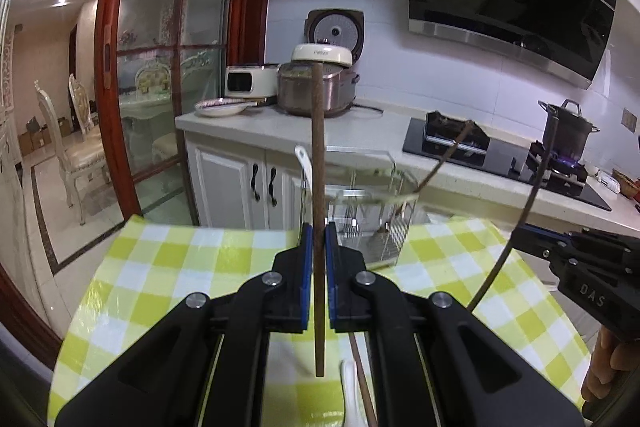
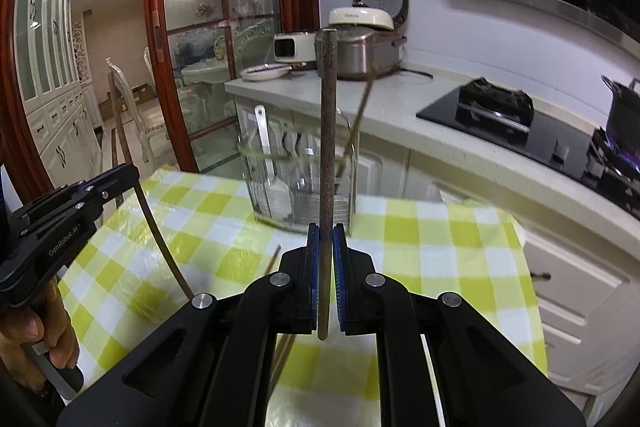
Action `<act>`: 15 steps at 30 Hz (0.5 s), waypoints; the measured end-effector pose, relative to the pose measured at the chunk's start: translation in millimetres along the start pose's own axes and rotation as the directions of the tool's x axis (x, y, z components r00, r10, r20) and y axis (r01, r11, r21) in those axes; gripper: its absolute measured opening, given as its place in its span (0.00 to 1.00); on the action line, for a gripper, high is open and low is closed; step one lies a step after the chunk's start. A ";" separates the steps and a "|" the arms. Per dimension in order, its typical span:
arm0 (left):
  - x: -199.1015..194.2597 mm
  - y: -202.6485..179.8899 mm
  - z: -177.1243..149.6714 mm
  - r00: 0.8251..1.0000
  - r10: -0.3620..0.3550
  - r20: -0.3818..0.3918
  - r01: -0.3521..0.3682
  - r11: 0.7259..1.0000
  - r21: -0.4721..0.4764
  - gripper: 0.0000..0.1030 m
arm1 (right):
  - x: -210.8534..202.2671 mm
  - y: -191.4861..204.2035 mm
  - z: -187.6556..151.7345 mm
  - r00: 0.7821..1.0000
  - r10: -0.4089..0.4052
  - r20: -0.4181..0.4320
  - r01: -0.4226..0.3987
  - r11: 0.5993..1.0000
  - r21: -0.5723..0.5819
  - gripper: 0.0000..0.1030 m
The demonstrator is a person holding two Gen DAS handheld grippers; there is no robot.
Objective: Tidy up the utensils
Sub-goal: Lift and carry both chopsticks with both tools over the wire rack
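Note:
My left gripper (image 1: 319, 239) is shut on a brown chopstick (image 1: 317, 167) held upright above the checked table. My right gripper (image 2: 326, 239) is shut on another brown chopstick (image 2: 328, 131), also upright. A clear utensil holder (image 2: 304, 183) stands at the table's far edge; it also shows in the left wrist view (image 1: 372, 203). It holds a white spoon (image 2: 272, 167) and a chopstick (image 2: 358, 119). Each gripper appears in the other's view, the right one (image 1: 520, 235) and the left one (image 2: 134, 173). A white spoon (image 1: 352, 395) and a chopstick (image 1: 364, 383) lie on the table under my left gripper.
The table has a yellow-green checked cloth (image 2: 432, 243). Behind it runs a kitchen counter (image 1: 360, 131) with rice cookers (image 1: 320, 87), a plate (image 1: 220, 105), a hob (image 1: 472, 147) and a pot (image 1: 568, 127) over a lit burner. A glass door (image 1: 160, 67) stands left.

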State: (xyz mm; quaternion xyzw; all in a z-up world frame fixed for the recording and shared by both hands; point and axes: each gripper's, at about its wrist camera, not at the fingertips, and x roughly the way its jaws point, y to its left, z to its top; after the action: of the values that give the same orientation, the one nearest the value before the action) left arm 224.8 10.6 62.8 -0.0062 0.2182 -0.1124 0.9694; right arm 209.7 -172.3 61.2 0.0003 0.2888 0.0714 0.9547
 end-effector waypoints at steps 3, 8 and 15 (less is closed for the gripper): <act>4.2 -1.4 17.5 1.000 -0.013 0.020 0.013 1.000 0.010 0.06 | 1.8 1.7 22.7 1.000 0.019 0.018 -0.019 1.000 -0.007 0.10; 13.0 -2.1 53.7 0.998 -0.027 0.064 0.025 0.999 0.023 0.06 | 5.1 7.2 67.3 0.998 0.038 0.059 -0.037 0.999 -0.020 0.10; 30.5 -7.6 105.4 0.990 -0.037 0.135 0.031 0.999 0.045 0.06 | 19.9 10.3 124.6 0.993 0.036 0.110 -0.034 0.999 -0.026 0.10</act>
State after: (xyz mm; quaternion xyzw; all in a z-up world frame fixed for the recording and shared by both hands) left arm 294.7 -7.4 145.7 0.0031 0.1493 -0.1327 0.9798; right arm 293.3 -154.3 154.5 -0.0020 0.2345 0.0915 0.9678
